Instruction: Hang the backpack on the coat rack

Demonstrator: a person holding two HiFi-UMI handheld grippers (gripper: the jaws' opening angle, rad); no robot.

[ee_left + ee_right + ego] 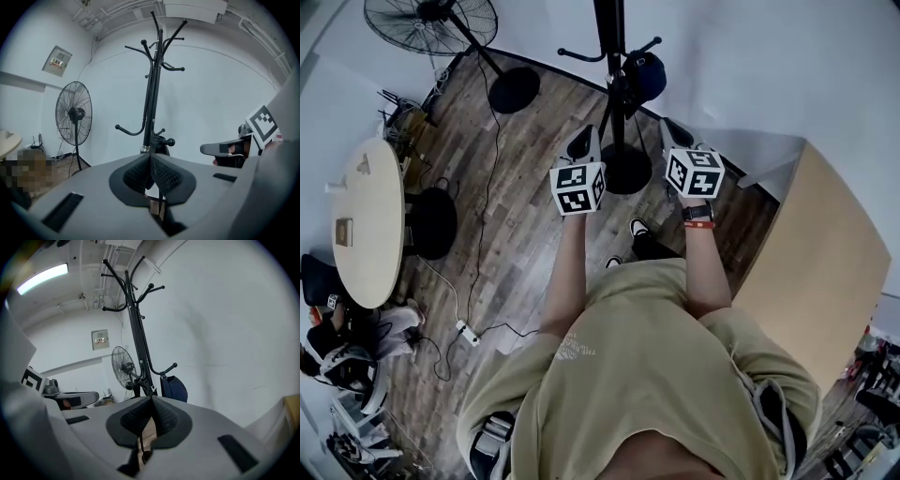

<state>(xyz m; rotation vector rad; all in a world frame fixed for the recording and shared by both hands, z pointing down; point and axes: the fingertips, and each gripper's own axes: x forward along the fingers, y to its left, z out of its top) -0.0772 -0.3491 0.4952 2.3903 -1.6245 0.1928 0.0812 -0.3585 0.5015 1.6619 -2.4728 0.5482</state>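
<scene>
The black coat rack (pixel 610 56) stands on its round base straight ahead of me. A dark blue backpack (pixel 648 75) hangs from a low hook on its right side. In the right gripper view the backpack (pixel 174 388) hangs beside the rack's pole (pixel 139 343). My left gripper (pixel 585 142) and right gripper (pixel 676 133) are raised side by side short of the rack, apart from it. Both are shut, pads pressed together with nothing between: left gripper (pixel 150 157), right gripper (pixel 152 400). In the left gripper view the rack (pixel 151 93) is dead ahead.
A standing fan (pixel 431 22) is at the far left with cables trailing over the wood floor. A round pale table (pixel 366 220) stands left and a light wooden cabinet (pixel 821 267) right. A power strip (pixel 469 333) lies near my feet.
</scene>
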